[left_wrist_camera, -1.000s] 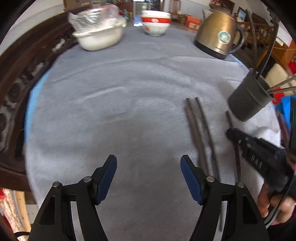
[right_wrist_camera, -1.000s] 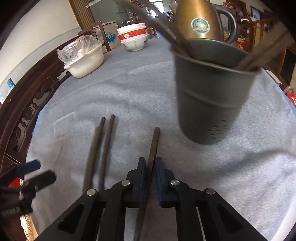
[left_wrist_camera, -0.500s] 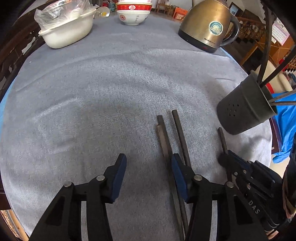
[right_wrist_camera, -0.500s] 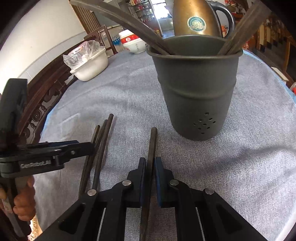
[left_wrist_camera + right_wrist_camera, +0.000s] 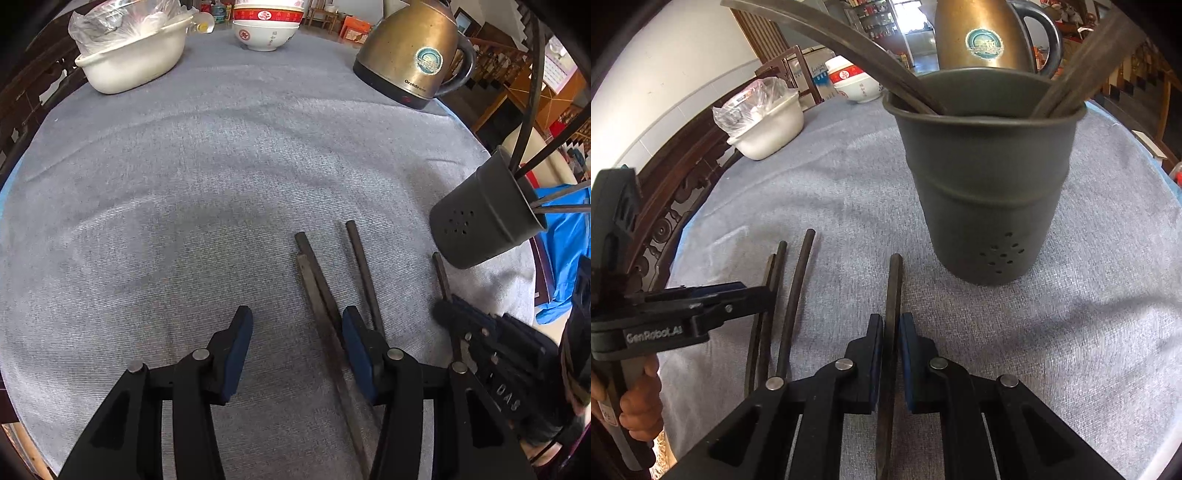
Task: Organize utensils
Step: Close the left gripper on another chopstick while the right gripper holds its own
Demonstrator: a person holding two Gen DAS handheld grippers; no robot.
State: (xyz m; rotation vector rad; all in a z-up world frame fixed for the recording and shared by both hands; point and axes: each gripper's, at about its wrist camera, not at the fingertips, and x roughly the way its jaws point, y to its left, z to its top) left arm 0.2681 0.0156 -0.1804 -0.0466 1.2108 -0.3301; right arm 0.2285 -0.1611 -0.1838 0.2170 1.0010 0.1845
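Picking up chopsticks one at a time for the holder, judging by the layout. Right gripper pinching a single dark chopstick that is still lying along the grey cloth of the tabletop, tip pointing toward the dark utensil holder. Left gripper hanging spread wide just above three more chopsticks, its right finger sitting over them, nothing gripped yet. Next move probably calling for lifting the pinched chopstick, tilting it upright and lowering it into the holder among the chopsticks already leaning there, without knocking the holder over. Further away, standing on the round cloth-covered tabletop: a brass-coloured electric kettle, stacked red-and-white bowls, a white basin with clear plastic inside. Beyond, showing carved dark wooden chairs, white wall, shelves in a bright room.
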